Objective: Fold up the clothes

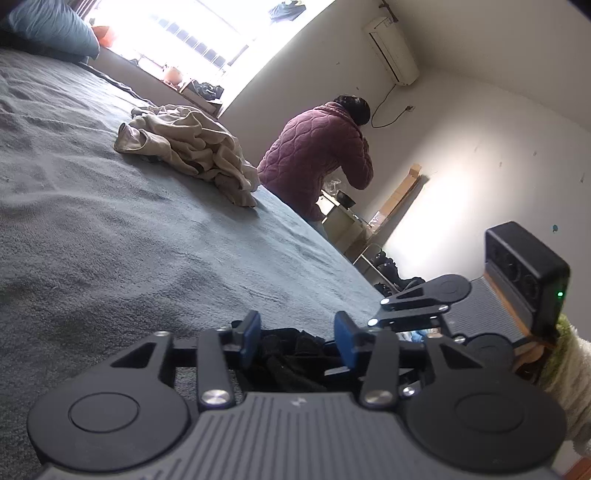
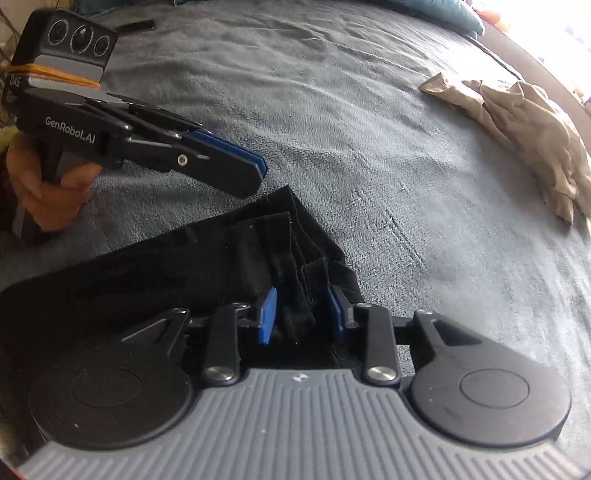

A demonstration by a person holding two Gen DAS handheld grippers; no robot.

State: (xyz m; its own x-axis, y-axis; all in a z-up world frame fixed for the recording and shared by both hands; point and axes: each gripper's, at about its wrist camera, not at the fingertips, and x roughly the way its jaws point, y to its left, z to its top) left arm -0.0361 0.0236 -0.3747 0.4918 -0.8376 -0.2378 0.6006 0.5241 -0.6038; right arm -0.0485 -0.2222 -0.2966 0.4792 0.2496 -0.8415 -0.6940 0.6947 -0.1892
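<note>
A black garment [image 2: 184, 266] lies partly folded on the grey bed cover [image 2: 369, 129], its layered edges stacked near the right gripper. My right gripper [image 2: 302, 315] points down at it, jaws apart, with a raised fold of black cloth between the blue pads [image 2: 267, 315], which do not clamp it. My left gripper [image 1: 298, 341] is open just above the same black garment [image 1: 291, 354]. In the right wrist view the left gripper [image 2: 258, 166] shows side-on, held by a hand [image 2: 48, 199], tips hovering over the garment's far corner. The right gripper [image 1: 375, 319] sits close beside the left one.
A crumpled beige garment [image 1: 188, 144] lies further along the bed near its far edge, also seen as the beige garment [image 2: 524, 125]. A person in a purple quilted jacket [image 1: 321, 155] stands beyond the bed by a small table. A blue pillow [image 1: 51, 26] lies at the bed's head.
</note>
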